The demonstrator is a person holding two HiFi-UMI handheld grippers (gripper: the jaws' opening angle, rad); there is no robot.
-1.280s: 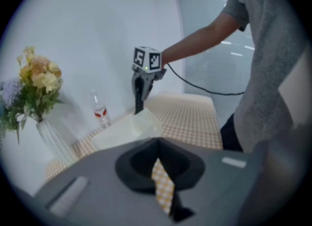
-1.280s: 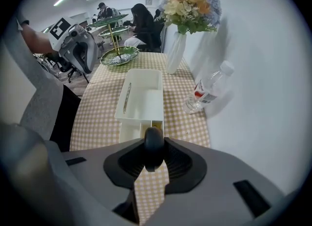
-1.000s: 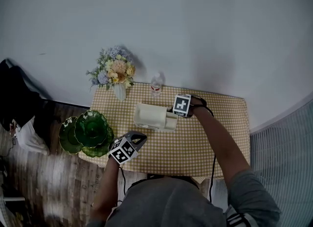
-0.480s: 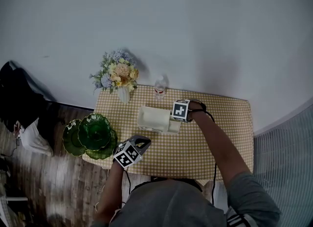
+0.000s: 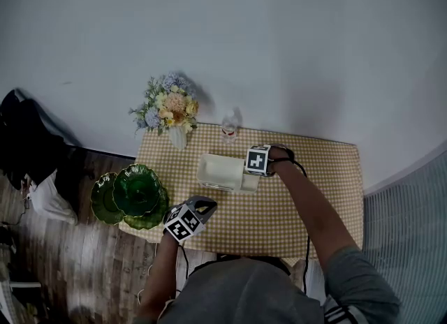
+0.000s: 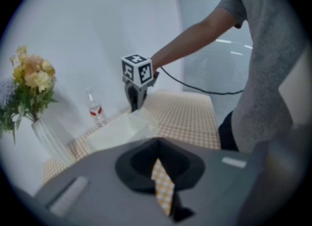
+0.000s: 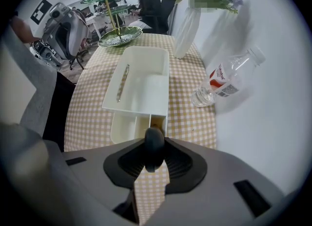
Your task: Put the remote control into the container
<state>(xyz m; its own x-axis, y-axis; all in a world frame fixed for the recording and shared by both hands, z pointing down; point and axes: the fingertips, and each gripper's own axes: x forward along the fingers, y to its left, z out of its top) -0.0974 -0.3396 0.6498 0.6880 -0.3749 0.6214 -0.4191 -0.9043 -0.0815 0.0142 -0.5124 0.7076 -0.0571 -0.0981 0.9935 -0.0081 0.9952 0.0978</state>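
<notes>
A white container (image 5: 225,172) with one long compartment and small ones at its end stands mid-table on the checked cloth. My right gripper (image 5: 254,169) points straight down over its right end, shut on a dark remote control (image 7: 154,148), whose rounded tip hangs above a small end compartment (image 7: 155,122). The left gripper view shows the right gripper (image 6: 134,104) right at the container (image 6: 122,130). My left gripper (image 5: 202,206) hovers at the table's front left edge, jaws shut with nothing in them (image 6: 163,186).
A vase of flowers (image 5: 170,109) and a clear water bottle (image 5: 228,127) stand at the table's back edge. A slim pen-like item (image 7: 122,83) lies in the long compartment. A tiered green glass dish (image 5: 129,193) sits just off the table's left side.
The head view has shifted slightly, so the table sits a little lower in frame. My right gripper has edged slightly closer over the container's end. The left gripper keeps its place.
</notes>
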